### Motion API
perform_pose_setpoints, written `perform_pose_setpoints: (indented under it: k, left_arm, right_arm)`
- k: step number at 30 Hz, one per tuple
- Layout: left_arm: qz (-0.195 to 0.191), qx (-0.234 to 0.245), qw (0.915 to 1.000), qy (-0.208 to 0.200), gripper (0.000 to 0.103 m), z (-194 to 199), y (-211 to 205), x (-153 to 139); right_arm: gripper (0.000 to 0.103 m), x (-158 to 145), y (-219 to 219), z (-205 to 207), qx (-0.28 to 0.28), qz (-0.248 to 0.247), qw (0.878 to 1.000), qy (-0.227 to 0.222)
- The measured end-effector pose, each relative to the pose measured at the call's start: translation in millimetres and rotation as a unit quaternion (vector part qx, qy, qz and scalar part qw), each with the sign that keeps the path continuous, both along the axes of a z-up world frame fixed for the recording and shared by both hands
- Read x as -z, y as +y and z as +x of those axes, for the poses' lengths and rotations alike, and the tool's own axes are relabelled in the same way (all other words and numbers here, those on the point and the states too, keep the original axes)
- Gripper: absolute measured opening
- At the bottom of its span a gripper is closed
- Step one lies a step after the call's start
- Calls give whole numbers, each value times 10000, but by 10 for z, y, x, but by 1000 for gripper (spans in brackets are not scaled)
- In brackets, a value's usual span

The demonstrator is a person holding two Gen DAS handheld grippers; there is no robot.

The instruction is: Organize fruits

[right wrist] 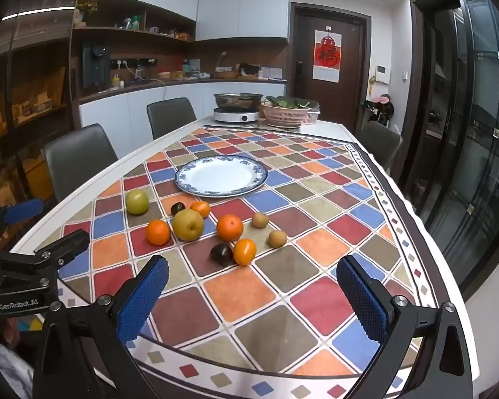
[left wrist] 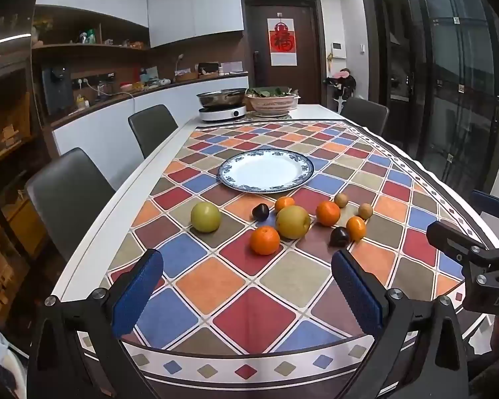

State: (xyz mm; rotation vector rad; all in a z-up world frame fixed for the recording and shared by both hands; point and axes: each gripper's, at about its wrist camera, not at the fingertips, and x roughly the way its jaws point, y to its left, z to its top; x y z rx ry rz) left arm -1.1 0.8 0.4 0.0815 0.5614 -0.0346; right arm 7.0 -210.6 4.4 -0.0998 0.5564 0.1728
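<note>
"GenRobot.AI" on left tool (right wrist: 33, 259) body, red 福 poster (right wrist: 327, 56) on door

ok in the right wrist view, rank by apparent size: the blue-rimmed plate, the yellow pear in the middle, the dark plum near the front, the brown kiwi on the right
1. blue-rimmed white plate
2. yellow-brown pear
3. dark purple plum and small brown kiwi: look alike, and the plum sits nearer the camera, so unranked.

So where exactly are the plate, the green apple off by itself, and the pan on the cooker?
plate (left wrist: 266, 171): left wrist view, on its bare white middle.
green apple (left wrist: 205, 216): left wrist view, middle of its skin.
pan (right wrist: 238, 100): right wrist view, on its steel side wall.
</note>
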Motion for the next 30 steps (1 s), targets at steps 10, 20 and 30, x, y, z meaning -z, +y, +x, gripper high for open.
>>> perform_pose_setpoints:
  k: [10,20,30]
  left_arm:
    - [40,-18,10000,-25,103,-30,-26,-41]
    - [52,-11,10000,-35,103,-13,5,-52]
    - [59,-17,10000,-61,103,-24,13,-59]
  right_arm:
    - [102,-2,-16,-6,-3,20,10000,0]
    - [102,-1,5,3,2,14,10000,1]
    - [102,1,9,7,2,11,10000,3]
